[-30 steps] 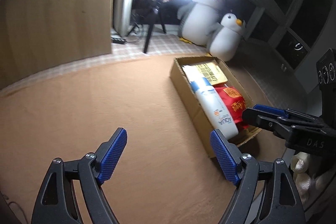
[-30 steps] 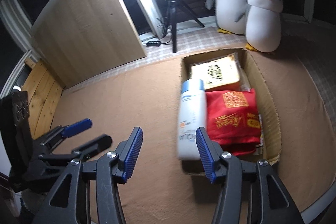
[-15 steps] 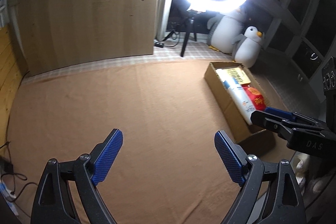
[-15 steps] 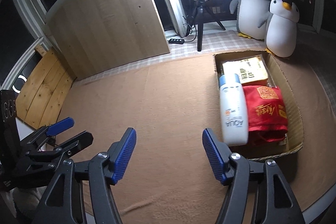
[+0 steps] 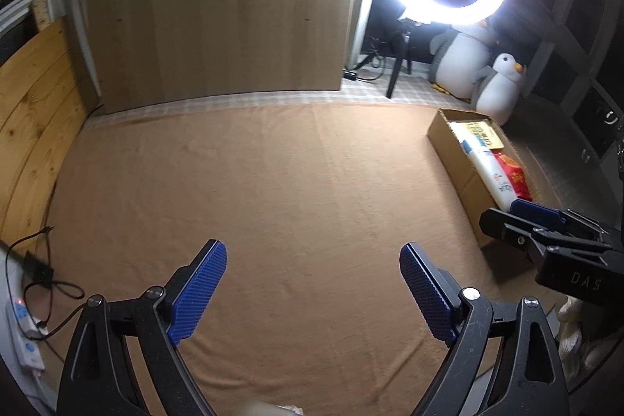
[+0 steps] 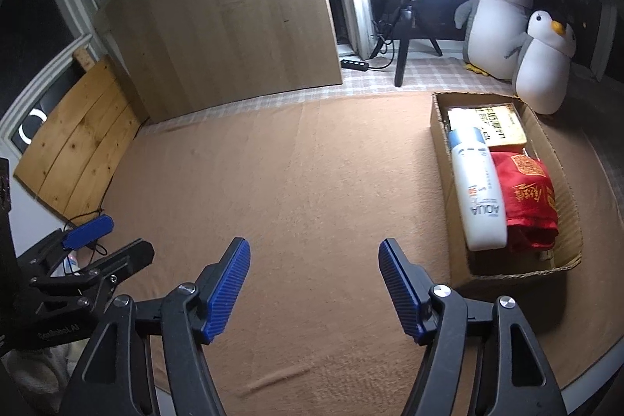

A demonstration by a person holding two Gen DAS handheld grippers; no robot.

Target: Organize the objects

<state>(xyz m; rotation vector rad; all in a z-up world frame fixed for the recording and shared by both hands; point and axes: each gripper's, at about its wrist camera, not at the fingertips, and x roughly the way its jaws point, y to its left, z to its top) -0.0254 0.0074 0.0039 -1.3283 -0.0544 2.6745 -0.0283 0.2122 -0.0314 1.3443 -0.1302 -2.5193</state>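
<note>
Lying in the cardboard box (image 6: 567,262) by the surface's right edge, the white bottle (image 6: 477,193) looks light, rigid, slick; grip mid-body. Both hand-held grippers, left (image 5: 312,293) and right (image 6: 314,285), are spread, empty.

The left hand-held gripper (image 5: 312,283) is a black plastic frame of triangular cut-out arms with round silver screws at its pivots and ribbed blue pads (image 5: 199,293) lining its fingers. The right hand-held gripper (image 6: 315,281) is built alike; its side carries faint embossed "DAS" lettering.
</note>
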